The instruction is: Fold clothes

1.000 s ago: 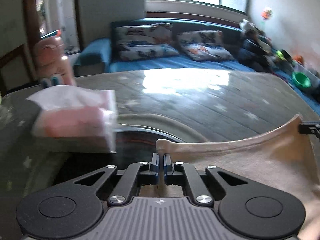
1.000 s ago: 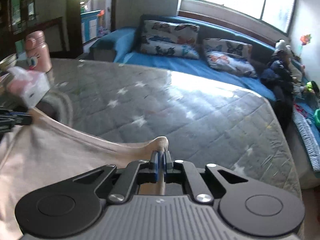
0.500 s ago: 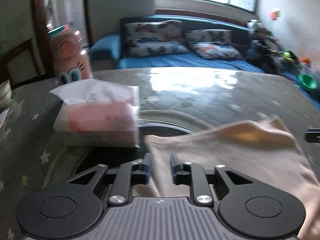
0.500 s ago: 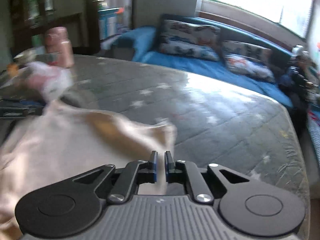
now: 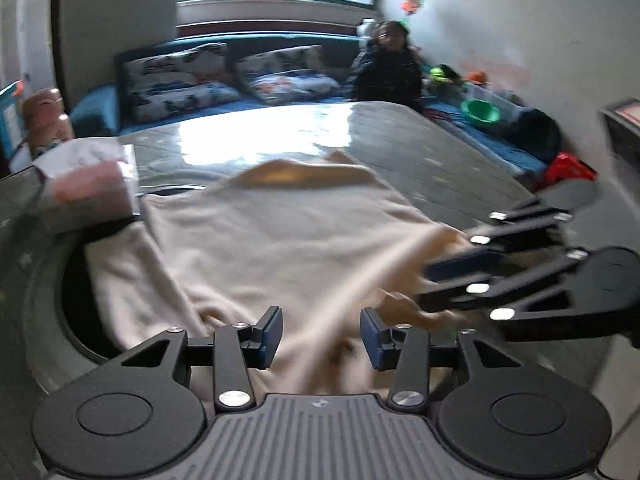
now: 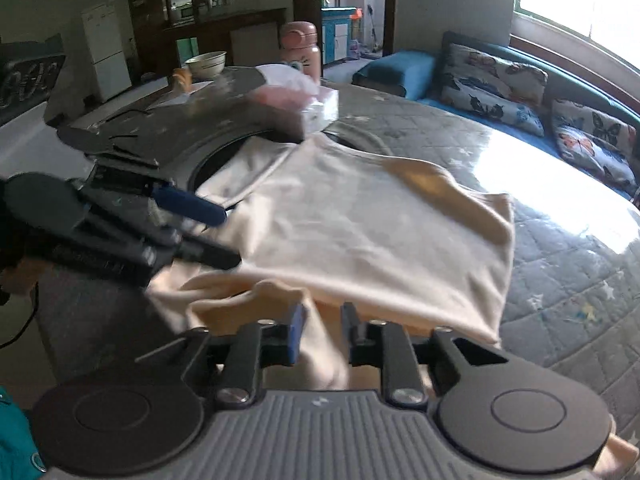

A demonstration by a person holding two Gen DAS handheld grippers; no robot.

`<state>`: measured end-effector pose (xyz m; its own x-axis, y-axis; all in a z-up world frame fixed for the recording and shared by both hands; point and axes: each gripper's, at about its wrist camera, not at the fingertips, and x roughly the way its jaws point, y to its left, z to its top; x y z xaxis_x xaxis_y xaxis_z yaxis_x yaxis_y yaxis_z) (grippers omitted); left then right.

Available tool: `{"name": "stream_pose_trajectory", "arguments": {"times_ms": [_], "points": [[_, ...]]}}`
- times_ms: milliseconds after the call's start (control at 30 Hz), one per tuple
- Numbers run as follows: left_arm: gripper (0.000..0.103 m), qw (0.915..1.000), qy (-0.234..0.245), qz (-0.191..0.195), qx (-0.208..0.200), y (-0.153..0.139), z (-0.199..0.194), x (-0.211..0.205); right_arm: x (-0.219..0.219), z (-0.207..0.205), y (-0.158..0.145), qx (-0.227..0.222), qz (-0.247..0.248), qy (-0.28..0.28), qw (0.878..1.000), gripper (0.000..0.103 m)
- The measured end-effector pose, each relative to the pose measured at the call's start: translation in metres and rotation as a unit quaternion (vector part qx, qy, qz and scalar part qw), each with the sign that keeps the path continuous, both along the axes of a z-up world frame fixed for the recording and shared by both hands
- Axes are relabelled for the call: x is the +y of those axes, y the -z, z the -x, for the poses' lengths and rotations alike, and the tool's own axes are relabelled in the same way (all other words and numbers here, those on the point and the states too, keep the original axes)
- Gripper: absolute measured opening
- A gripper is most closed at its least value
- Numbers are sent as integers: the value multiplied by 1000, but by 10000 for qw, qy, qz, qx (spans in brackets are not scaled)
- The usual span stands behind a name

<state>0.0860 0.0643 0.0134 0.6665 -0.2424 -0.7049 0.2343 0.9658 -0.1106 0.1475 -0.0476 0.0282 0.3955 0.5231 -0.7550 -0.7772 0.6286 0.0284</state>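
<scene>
A cream garment [image 5: 280, 232] lies folded flat on the grey quilted table cover [image 5: 448, 168], partly over a dark round inset. My left gripper [image 5: 322, 336] is at its near edge. Its jaws are opening; cloth runs loosely between them and the pads do not press it. In the right wrist view the garment [image 6: 380, 232] spreads ahead. My right gripper [image 6: 323, 334] is also opening, with a loose fold of cloth in its narrower gap. Each gripper shows in the other's view, blurred: the right gripper [image 5: 436, 284] and the left gripper [image 6: 216, 236].
A pink tissue pack [image 6: 296, 104] sits just beyond the garment's far left corner, with a pink bottle [image 6: 300, 48] and a bowl [image 6: 206, 62] behind it. Past the table are a blue sofa [image 5: 180, 80] with cushions and a seated person [image 5: 390, 68].
Both grippers went from shut on the garment's raised edge to apart. The edge dropped and the garment now lies folded. Both grippers drew back to its near edge.
</scene>
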Motion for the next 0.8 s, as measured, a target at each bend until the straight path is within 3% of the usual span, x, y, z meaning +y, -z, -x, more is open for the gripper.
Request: {"name": "stream_pose_trajectory", "arguments": {"times_ms": [233,267,300,400,500,633,800], "points": [[45,9991,278,-326,65,22,14,-24,10,15,22,-217,389,121,9989,20],[40,9989,265,-389,58,26,14,-26,10,16,25,-294,445,154,9985,13],[28,9987,252,-445,54,29,15,-27,10,18,26,-346,479,182,9981,6],[11,9992,247,-281,146,34,14,-26,5,24,26,-372,470,217,9980,4],[4,9988,358,-340,13,29,24,-25,-3,37,13,-426,474,87,9979,4],[4,9975,604,-198,-296,10,51,-19,-16,63,-4,-475,605,-173,9969,4],[4,9957,900,-195,78,23,66,-21,-23,81,10,89,751,-365,9965,4]]}}
